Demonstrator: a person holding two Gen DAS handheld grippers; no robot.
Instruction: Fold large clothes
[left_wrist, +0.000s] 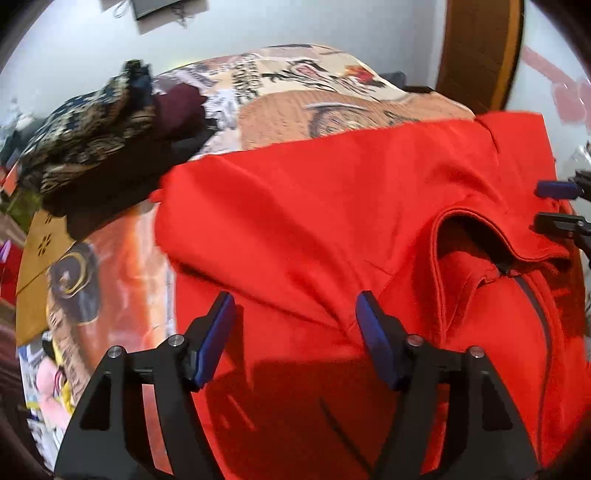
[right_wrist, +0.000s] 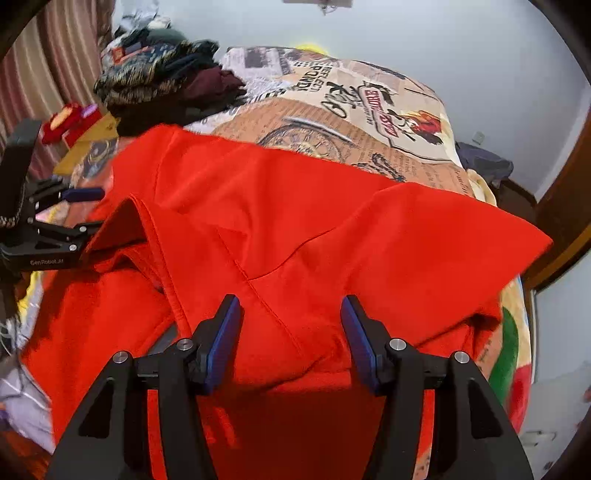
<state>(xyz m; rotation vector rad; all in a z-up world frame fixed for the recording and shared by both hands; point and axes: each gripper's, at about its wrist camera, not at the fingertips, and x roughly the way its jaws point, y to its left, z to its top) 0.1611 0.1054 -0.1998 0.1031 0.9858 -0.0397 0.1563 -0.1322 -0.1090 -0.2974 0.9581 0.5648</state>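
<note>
Both your grippers, left (left_wrist: 295, 314) and right (right_wrist: 290, 314), stand apart, holding nothing, above the hoodie (left_wrist: 332, 206). Close too shallow and you pinch one layer, dragging the fold crooked.

Bright, even light, slight blur (fisheye-warped dark edges)

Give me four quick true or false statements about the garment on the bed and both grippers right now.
1. The bright red fleece garment lies on a printed bedspread. True.
2. The left gripper is clamped shut on a blue towel. False: its jaws are open over red fabric.
3. A pile of dark patterned clothes sits beyond the garment. True.
4. The right gripper is fully shut. False: its jaws stand apart.
</note>
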